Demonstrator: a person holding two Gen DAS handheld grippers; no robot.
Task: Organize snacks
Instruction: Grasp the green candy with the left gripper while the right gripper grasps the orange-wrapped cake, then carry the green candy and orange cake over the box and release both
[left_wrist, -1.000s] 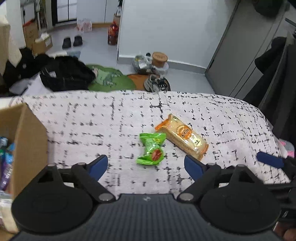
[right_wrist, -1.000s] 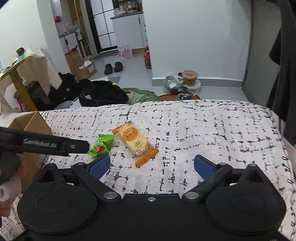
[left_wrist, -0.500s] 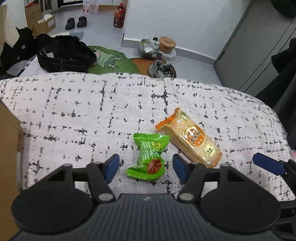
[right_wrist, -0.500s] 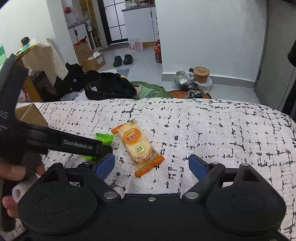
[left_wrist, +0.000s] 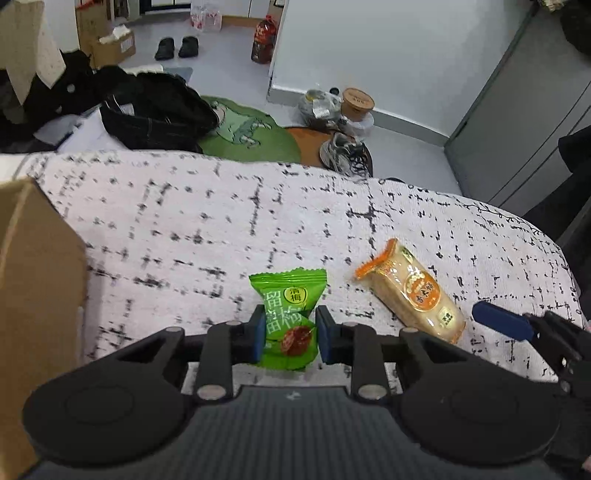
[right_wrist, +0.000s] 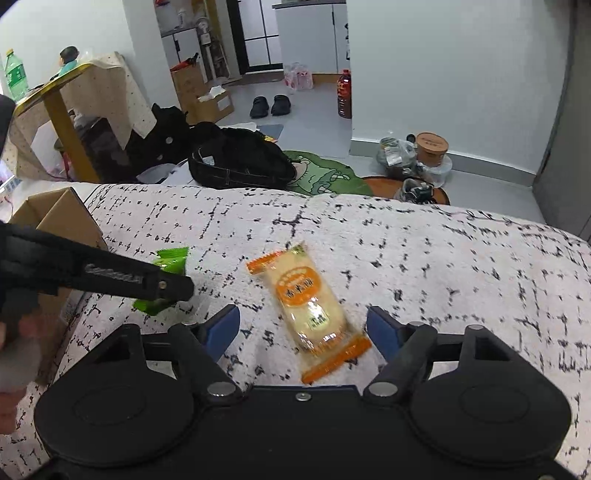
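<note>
A green plum-candy packet (left_wrist: 290, 317) lies on the black-and-white patterned cloth (left_wrist: 192, 229). My left gripper (left_wrist: 290, 332) is shut on its lower half, blue pads pressing both sides. An orange-trimmed cracker packet (left_wrist: 412, 291) lies to its right. In the right wrist view the cracker packet (right_wrist: 308, 302) lies between the fingers of my open right gripper (right_wrist: 303, 325), not touched. The left gripper's arm (right_wrist: 110, 277) crosses over the green packet (right_wrist: 168, 264) there. The right gripper's blue fingertip (left_wrist: 498, 319) shows at the right in the left wrist view.
A brown cardboard box (left_wrist: 35, 295) stands at the left edge of the cloth and also shows in the right wrist view (right_wrist: 55, 218). Beyond the far edge, on the floor, are a black bag (left_wrist: 155, 110), a green mat (left_wrist: 247, 131) and shoes (left_wrist: 345, 153).
My left gripper moved forward and closed on the green packet. My right gripper moved forward so its open fingers now flank the cracker packet.
</note>
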